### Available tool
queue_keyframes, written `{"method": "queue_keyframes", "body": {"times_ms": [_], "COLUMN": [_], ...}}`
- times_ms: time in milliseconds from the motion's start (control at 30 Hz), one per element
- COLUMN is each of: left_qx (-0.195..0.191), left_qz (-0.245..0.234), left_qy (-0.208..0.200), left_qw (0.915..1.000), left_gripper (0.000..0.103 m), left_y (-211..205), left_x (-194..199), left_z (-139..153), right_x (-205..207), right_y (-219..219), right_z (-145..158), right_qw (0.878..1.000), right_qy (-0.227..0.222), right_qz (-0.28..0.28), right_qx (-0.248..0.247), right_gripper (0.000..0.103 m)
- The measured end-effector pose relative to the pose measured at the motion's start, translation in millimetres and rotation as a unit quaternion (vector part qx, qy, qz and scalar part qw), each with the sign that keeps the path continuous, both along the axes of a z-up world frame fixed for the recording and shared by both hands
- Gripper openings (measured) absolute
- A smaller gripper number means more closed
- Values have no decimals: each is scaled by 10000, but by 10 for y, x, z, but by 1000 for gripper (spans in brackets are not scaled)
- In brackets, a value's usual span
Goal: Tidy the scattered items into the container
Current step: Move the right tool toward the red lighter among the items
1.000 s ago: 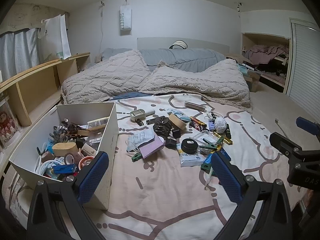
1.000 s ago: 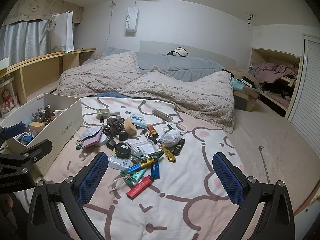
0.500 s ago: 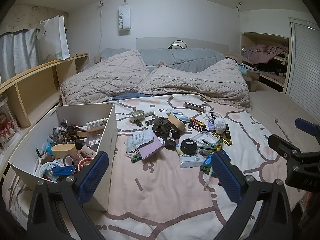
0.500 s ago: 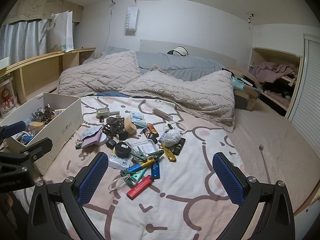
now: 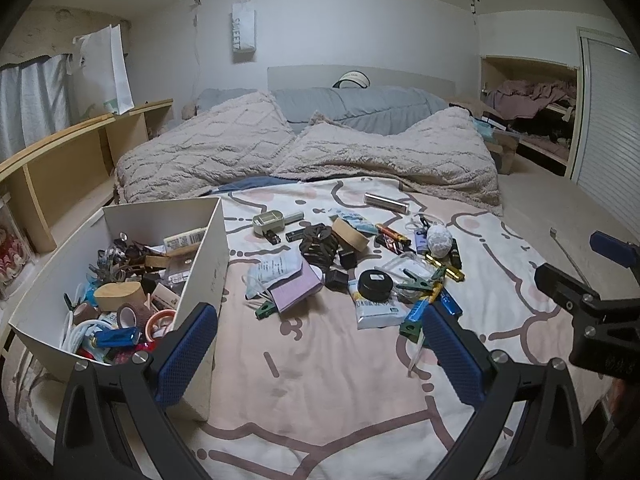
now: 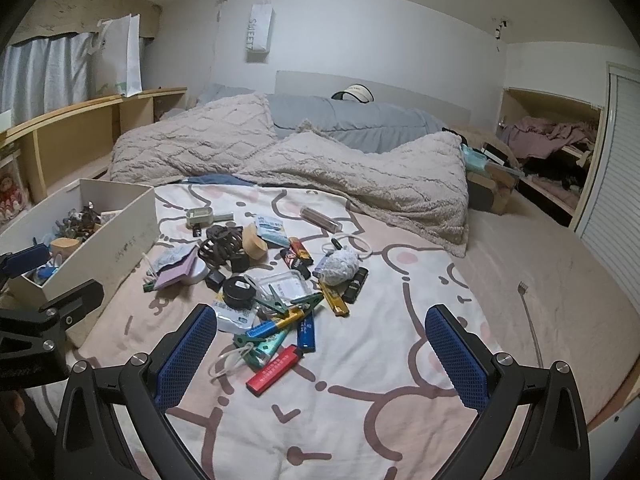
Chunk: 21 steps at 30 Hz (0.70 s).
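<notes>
The scattered items lie in a loose heap on the patterned bedspread, near the middle of the bed. Nearest me in the right wrist view is a red lighter, with a blue lighter and green clips just beyond. Further into the heap are a round black tin, a purple notebook, a pile of dark hair ties and a white knitted ball.

The container, a white box, stands on the bed's left side, just beside the heap, and is already crowded with tape rolls, a wooden lid and other small things. I judge it sits that close so each carry stays short.

My left gripper hovers low over the bedspread, fingers spread wide and holding nothing, its left finger in front of the box's near corner. My right gripper is likewise spread and empty, level and pointed at the near edge of the heap, the red lighter lying between its fingers in the view. The fisheye bends the edges, so I cannot say how high either tool sits. Much of the heap is not yet tidied.
</notes>
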State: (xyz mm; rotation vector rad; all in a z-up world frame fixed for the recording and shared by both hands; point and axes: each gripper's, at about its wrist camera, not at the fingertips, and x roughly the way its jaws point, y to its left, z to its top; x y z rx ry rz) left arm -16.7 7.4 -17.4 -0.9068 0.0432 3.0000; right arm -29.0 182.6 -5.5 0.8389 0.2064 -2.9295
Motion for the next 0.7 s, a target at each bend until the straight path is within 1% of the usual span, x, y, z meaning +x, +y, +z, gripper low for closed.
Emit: {"method": "queue_keyframes", "body": {"times_ms": [367,600,700], "left_qx": [-33,-1,80], "left_qz": [-50,-138,-250], "left_qy": [-374,-648,-790], "left_qw": [9993,9978,9965], "left_gripper": [103,103,103], "left_y": [72,112,146], "left_x": [-157,-288,-349], "left_z": [-308,-526,-634], "right_x": [-209,-352,-417], "right_y": [139,146,137], "right_z": [-214,-428,-534], "right_qw": [9991,9974,9962], "right_qy": [-352,-660,-810], "right_qz": [-255,-297,-310], "right_qx": [28,70,114], "right_gripper": [103,103,103]}}
